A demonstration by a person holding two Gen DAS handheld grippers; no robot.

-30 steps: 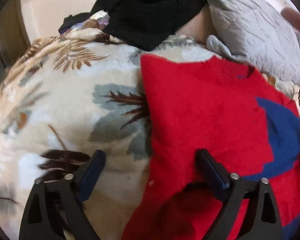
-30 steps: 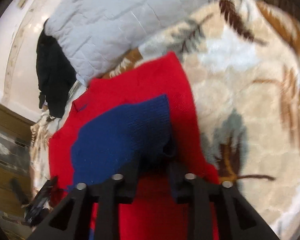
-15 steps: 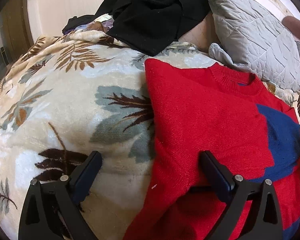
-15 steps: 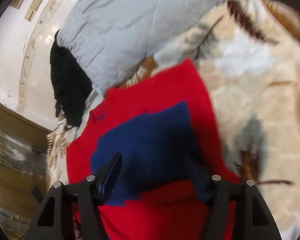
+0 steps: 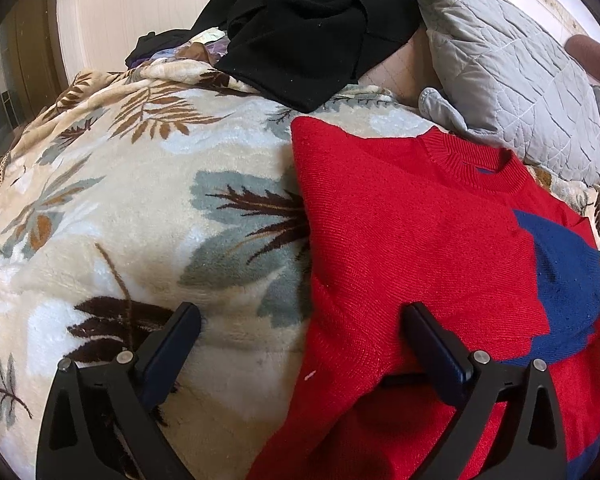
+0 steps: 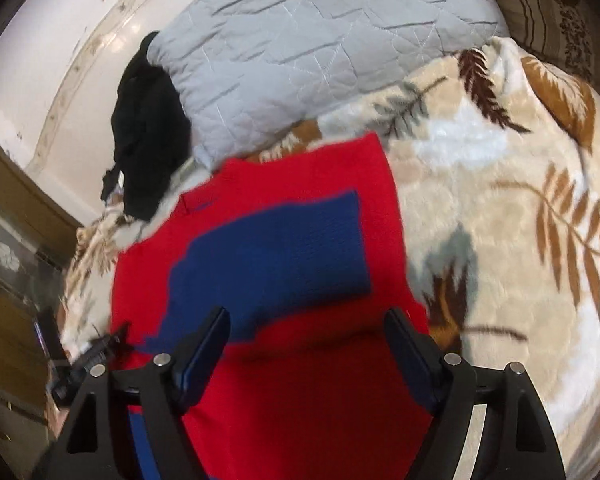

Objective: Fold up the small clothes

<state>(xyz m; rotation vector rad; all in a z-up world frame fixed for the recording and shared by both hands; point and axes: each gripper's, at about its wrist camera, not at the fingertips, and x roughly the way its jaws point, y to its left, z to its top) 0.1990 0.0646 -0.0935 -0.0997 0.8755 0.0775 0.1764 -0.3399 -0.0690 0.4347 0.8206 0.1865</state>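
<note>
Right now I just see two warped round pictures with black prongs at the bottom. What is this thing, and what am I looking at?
There is no robot here: a person holds a two-finger gripper in each hand, and a wide-angle camera on each looks out along its fingers. The black prongs are those fingers. One picture comes from the left gripper, the other from the right gripper.

Both look at a leaf-patterned blanket on a bed. On it lies a red sweater with a blue sleeve part folded across it. Behind sit a grey quilted pillow and a heap of black clothes.

Nothing is held. The left gripper is open, and the right one's jaws are opening above the sweater.
</note>
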